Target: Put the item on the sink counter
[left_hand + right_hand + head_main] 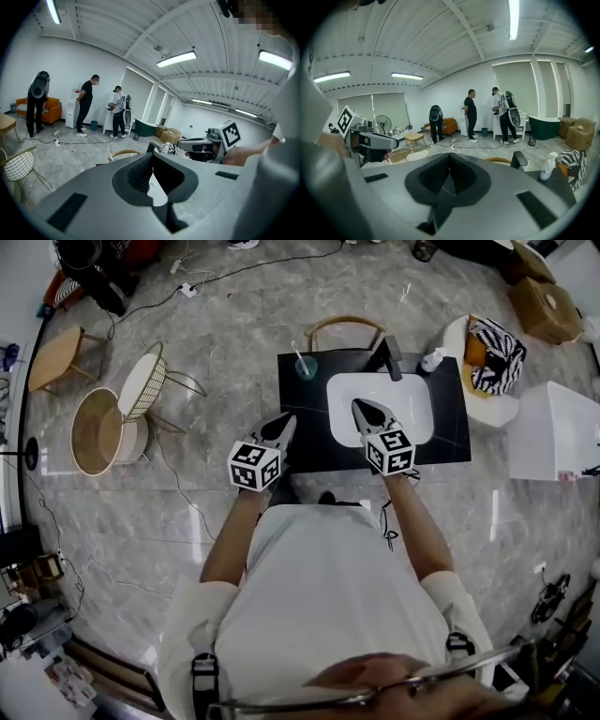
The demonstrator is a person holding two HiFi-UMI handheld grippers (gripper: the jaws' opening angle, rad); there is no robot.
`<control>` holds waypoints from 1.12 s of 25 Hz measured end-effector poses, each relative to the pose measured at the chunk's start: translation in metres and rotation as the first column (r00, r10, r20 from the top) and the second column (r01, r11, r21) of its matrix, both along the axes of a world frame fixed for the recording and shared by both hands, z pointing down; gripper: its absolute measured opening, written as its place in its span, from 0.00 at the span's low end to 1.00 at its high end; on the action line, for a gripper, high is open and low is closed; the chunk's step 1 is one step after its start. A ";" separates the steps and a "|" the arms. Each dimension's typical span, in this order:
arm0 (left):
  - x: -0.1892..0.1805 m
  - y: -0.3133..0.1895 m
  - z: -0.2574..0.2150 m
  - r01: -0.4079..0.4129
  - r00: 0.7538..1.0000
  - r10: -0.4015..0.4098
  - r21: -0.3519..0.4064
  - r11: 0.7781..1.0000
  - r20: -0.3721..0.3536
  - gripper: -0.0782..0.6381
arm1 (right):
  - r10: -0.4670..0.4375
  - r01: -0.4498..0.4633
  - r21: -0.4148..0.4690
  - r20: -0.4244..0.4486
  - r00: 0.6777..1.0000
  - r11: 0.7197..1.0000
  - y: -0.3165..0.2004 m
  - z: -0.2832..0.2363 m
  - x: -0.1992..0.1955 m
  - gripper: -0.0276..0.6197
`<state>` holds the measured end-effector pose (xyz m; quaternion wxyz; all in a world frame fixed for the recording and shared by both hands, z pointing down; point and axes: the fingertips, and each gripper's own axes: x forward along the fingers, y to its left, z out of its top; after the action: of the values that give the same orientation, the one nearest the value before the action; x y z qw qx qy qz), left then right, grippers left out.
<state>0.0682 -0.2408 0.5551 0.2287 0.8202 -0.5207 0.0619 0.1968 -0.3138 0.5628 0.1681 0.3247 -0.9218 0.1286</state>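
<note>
A black sink counter (307, 427) with a white basin (417, 399) stands right in front of me. On its back edge are a teal cup with a toothbrush (306, 367), a black faucet (392, 358) and a white soap bottle (432, 359). My left gripper (286, 420) hovers over the counter's left part, its jaws closed with nothing between them. My right gripper (359, 406) points over the basin's left rim, also shut and empty. From the left gripper (152, 157) I see the right gripper (206, 144); from the right gripper (449, 155), the soap bottle (547, 166).
A wooden chair (345, 326) stands behind the counter. To the left are a wire chair (145, 383) and a round wooden tub (94, 430). On the right are a zebra-striped bag (494, 354), a white box (558, 432) and cardboard boxes (548, 306). Several people (86, 105) stand far off.
</note>
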 end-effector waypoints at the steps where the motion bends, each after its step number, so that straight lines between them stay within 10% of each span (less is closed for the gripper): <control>1: 0.003 0.004 -0.004 0.017 1.000 -0.017 0.011 1.000 -0.005 0.12 | 0.000 0.000 -0.005 0.014 1.000 1.000 0.005 -0.001 0.006 0.05; 6: 0.019 0.037 -0.023 0.113 0.993 -0.110 0.072 0.991 -0.042 0.12 | 0.027 -0.015 -0.082 0.143 0.989 0.996 0.039 -0.008 0.030 0.05; 17: 0.011 0.082 -0.037 0.199 0.980 -0.195 0.105 0.974 -0.040 0.12 | -0.121 0.122 0.001 0.136 0.983 0.993 0.081 -0.030 0.018 0.05; 28: -0.024 0.091 -0.059 0.135 0.991 -0.134 0.125 0.983 -0.020 0.12 | -0.093 0.085 0.073 0.117 0.989 0.994 0.086 -0.062 -0.009 0.05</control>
<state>0.0438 -0.1502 0.4964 0.1830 0.7963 -0.5764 0.0087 0.1878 -0.2283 0.5006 0.1066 0.2804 -0.9477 0.1093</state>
